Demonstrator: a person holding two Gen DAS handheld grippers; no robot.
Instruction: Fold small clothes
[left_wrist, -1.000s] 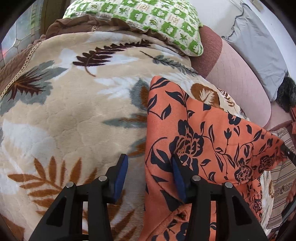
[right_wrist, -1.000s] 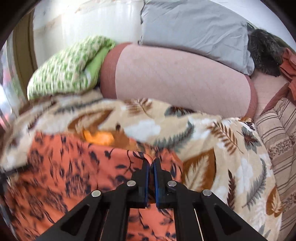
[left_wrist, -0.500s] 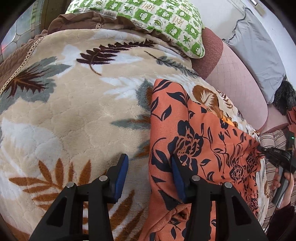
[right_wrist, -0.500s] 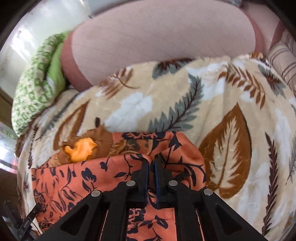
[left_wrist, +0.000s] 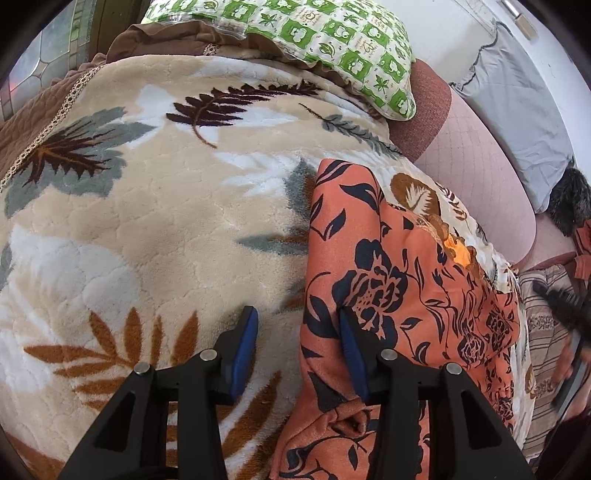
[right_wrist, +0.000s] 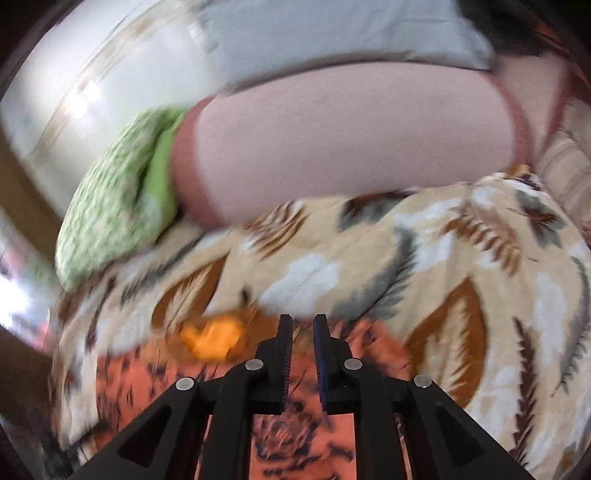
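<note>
- Left gripper (left_wrist: 297, 332): jaws spread wide, empty; orange floral fabric garment (left_wrist: 399, 280) lies folded on the beige leaf-print fleece blanket (left_wrist: 147, 221), under its right finger.
- Right gripper (right_wrist: 302, 328): jaws slightly parted, empty, above the garment (right_wrist: 291, 435).

My right wrist view is smeared with motion blur, so the orange floral garment (right_wrist: 295, 435) under my right gripper (right_wrist: 302, 325) shows no clear edges or folds. In my left view its near end runs off the bottom edge, and a dark blurred shape (left_wrist: 565, 306) far right is unreadable.
</note>
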